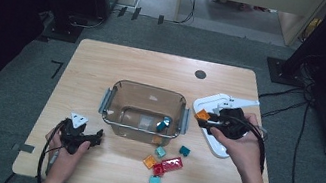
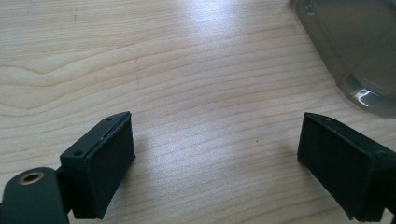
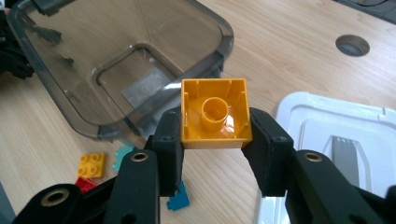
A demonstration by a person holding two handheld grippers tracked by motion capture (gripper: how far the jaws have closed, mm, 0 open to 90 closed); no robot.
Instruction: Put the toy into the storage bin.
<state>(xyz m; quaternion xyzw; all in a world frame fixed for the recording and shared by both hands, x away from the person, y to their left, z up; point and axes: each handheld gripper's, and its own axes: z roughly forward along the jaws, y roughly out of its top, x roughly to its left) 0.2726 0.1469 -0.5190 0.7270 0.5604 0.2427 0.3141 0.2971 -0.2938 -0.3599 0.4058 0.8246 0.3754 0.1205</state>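
Observation:
My right gripper (image 3: 215,128) is shut on an orange brick (image 3: 215,112), hollow underside facing the camera; in the high view this brick (image 1: 203,114) hangs just right of the clear plastic box (image 1: 116,88). A teal brick (image 1: 163,124) lies inside the box. My left gripper (image 2: 215,154) stands open over bare wood, nothing between its pads, at the table's front left (image 1: 98,137). Loose bricks lie in front of the box: an orange one (image 1: 149,161), a red one (image 1: 171,164) and teal ones (image 1: 185,151).
A white lid (image 1: 219,104) lies on the table under my right hand. The box's corner (image 2: 359,56) is at the upper right of the left gripper view. A round cable hole (image 1: 200,74) sits near the table's far edge.

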